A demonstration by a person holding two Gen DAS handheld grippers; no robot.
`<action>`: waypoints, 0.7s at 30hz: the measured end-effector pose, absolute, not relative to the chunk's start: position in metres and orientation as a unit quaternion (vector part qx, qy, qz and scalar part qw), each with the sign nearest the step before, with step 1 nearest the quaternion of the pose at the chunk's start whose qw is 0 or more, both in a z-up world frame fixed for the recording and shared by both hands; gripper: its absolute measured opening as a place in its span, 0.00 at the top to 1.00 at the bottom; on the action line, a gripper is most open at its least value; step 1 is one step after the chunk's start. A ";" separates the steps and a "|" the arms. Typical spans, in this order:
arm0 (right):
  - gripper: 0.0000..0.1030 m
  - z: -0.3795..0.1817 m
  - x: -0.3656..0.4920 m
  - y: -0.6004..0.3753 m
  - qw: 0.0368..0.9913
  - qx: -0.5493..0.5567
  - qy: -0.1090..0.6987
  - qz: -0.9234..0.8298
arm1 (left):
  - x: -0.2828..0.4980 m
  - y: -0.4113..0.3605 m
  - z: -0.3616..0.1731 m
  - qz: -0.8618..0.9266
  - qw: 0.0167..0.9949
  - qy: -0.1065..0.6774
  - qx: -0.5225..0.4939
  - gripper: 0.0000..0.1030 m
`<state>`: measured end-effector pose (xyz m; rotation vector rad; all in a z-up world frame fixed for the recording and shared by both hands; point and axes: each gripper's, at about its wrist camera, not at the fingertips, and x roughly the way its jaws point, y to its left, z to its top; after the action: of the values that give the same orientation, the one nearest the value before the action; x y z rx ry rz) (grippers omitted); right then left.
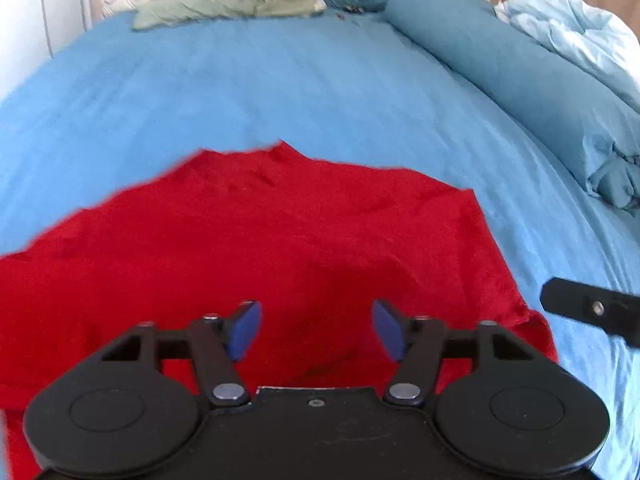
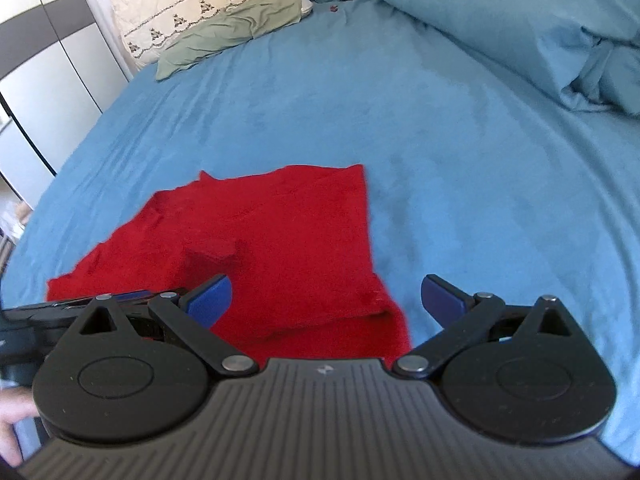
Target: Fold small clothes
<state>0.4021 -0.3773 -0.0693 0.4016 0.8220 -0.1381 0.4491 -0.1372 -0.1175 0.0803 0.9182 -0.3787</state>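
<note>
A red garment (image 1: 280,240) lies flat on the blue bed sheet (image 1: 280,80), partly folded, with a straight edge on its right side. My left gripper (image 1: 318,328) hovers over the garment's near part, open, with only red cloth showing below the gap between its blue pads (image 1: 244,332). In the right wrist view the same red garment (image 2: 280,232) lies ahead and to the left. My right gripper (image 2: 326,300) stands wide open over its near right corner, holding nothing. The left gripper's black body (image 2: 80,308) shows at the left edge there.
A cream patterned pillow (image 2: 200,4) and a green pillow (image 2: 232,28) lie at the head of the bed. A rolled teal duvet (image 1: 500,72) and pale blue bedding (image 1: 568,32) run along the right. A wardrobe (image 2: 40,60) stands left. A hand (image 2: 12,412) shows bottom left.
</note>
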 end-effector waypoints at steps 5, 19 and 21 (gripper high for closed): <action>0.00 -0.068 0.426 -0.346 0.887 0.200 0.416 -0.033 | 0.435 -0.079 -0.101 -0.138 0.890 0.429 0.063 0.30; 0.54 -0.120 0.475 -0.284 0.866 0.215 0.451 -0.040 | 0.426 0.055 -0.140 0.026 0.890 0.452 0.058 0.30; 0.78 -0.115 0.479 -0.278 0.870 0.200 0.449 -0.034 | 0.429 0.055 -0.145 0.030 0.887 0.457 0.053 0.30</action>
<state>0.4794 -0.2778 -0.1152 0.4183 0.9385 -0.0718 0.4289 0.0554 -0.1445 0.1109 0.9505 0.0629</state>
